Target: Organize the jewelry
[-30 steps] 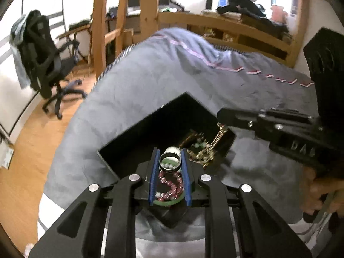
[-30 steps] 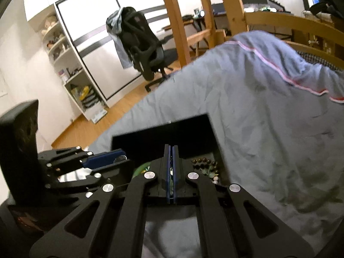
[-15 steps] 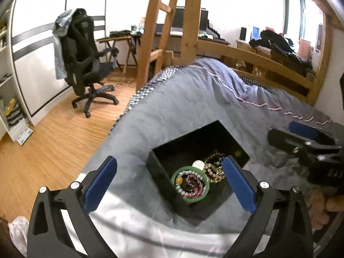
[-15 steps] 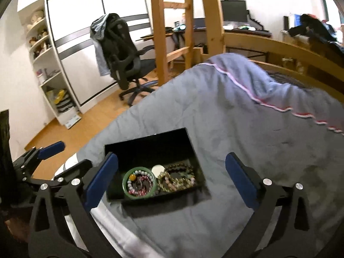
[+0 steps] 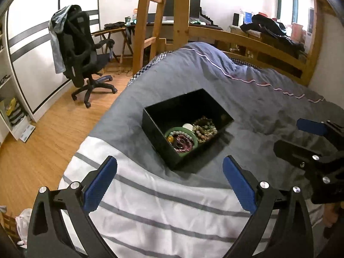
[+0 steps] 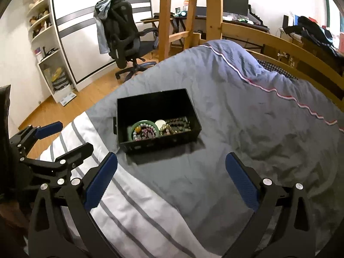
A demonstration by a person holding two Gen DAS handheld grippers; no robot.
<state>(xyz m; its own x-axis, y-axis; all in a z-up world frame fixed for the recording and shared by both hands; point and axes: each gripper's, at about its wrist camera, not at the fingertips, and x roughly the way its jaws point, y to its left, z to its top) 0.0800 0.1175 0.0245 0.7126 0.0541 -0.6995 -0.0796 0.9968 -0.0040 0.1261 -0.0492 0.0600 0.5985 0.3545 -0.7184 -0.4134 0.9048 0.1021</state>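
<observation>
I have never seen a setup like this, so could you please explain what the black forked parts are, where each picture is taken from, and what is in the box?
There is no robot arm here: a person holds a two-finger claw in each hand, and a fisheye camera on each looks forward along its fingers. One picture is from the left claw, the other from the right claw; each also catches the other at its edge. The blue-padded fingers stand wide open and hold nothing. On the grey quilt of a wooden-framed bed sits an open black rectangular box. Inside lie a green bangle, pink and white bead bracelets, a small white round piece and a tangle of gold-coloured beaded jewellery.
</observation>
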